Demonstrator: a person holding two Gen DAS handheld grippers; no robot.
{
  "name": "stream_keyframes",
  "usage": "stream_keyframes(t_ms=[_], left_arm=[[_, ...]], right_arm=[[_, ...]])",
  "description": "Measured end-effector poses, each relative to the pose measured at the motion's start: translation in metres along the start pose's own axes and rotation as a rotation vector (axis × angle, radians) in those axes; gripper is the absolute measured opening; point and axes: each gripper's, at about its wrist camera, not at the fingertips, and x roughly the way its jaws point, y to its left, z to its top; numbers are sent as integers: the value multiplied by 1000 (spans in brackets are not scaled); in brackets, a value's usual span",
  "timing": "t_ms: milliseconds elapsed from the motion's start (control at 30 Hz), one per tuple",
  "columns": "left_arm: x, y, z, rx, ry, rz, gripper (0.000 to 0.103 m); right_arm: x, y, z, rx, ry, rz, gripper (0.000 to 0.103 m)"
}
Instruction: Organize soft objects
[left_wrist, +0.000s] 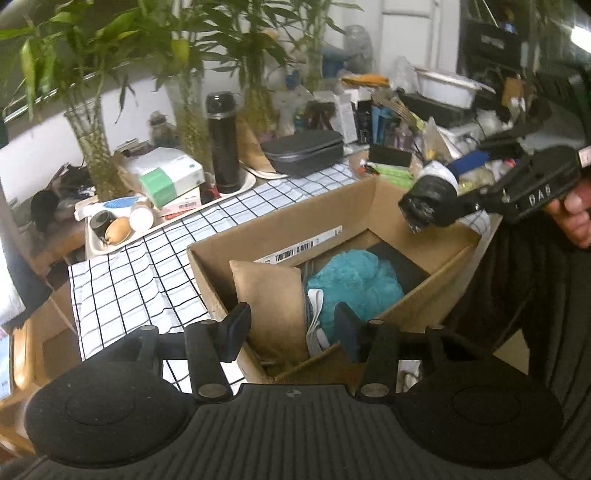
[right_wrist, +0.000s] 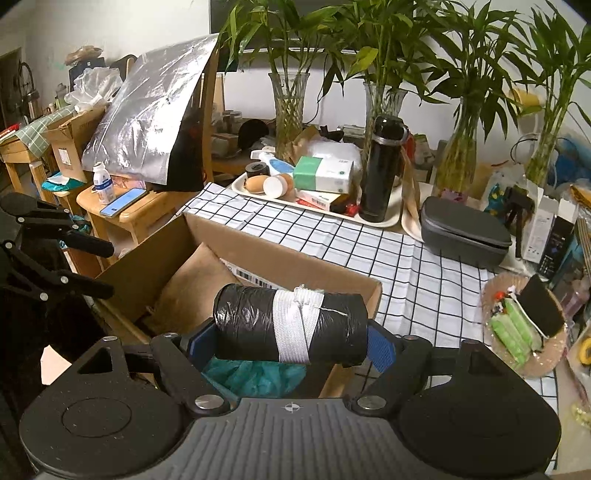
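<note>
The right gripper (right_wrist: 291, 341) holds a roll of black plastic bags (right_wrist: 290, 325) bound with a white band. The roll lies crosswise between the two blue pads, which press on its two ends, so the jaws stand wide. In the left wrist view the same roll (left_wrist: 428, 201) hangs above the far right corner of the cardboard box (left_wrist: 236, 266), and a hand (left_wrist: 574, 214) grips the handle behind it.

The left gripper (left_wrist: 291, 330) is about half open and holds nothing. It hovers over the near edge of the box, with its fingers on either side of a tan cushion (left_wrist: 269, 299) that stands against the left wall of the box. I cannot tell if the pads touch the cushion.

Inside the box, beside the cushion, there is a teal fluffy cloth (left_wrist: 354, 284), some white elastic band (left_wrist: 316, 317) and a dark fabric (left_wrist: 399, 266) behind it.

The box stands on a worktop covered with a white checked cloth (right_wrist: 406, 266). Behind it are a tray (right_wrist: 391, 218) with a black flask (right_wrist: 382, 170) and tissue packs (right_wrist: 323, 175), a grey zip case (right_wrist: 461, 236) and glass vases with bamboo (right_wrist: 290, 110).
</note>
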Motion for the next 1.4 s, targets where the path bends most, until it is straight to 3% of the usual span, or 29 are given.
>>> stream_keyframes(t_ms=[200,333,433,567,700,1033,1100,1167,1233,1333,1400], left_arm=[[-3,4,-4,-69,-9,3,50],[-1,7,-5,-117,-2,73,50],[0,10,-6,-141,8,113,50],[-3,14,-8,-174,11,118,51],[-4,17,-8,-192,4,158,64],[-6,9,1,-218,7,230,64],[-6,5,3,-220,15,229,69],[-7,3,2,-238,9,230,84],[-10,-1,2,-244,-13,226,88],[-12,-6,3,-260,-22,222,102],[-13,-7,3,-282,-8,207,103]], right_arm=[[-6,9,11,-9,-33,1,84],[2,16,24,-8,-59,15,84],[25,19,23,7,4,-17,96],[36,20,15,29,32,-44,103],[33,18,7,42,44,-46,103],[17,19,-6,92,58,-84,103],[11,21,-10,97,63,-101,103],[7,23,-12,103,69,-120,103],[3,24,-15,108,78,-140,103],[-3,26,-21,120,89,-158,103],[-5,28,-26,127,96,-166,103]])
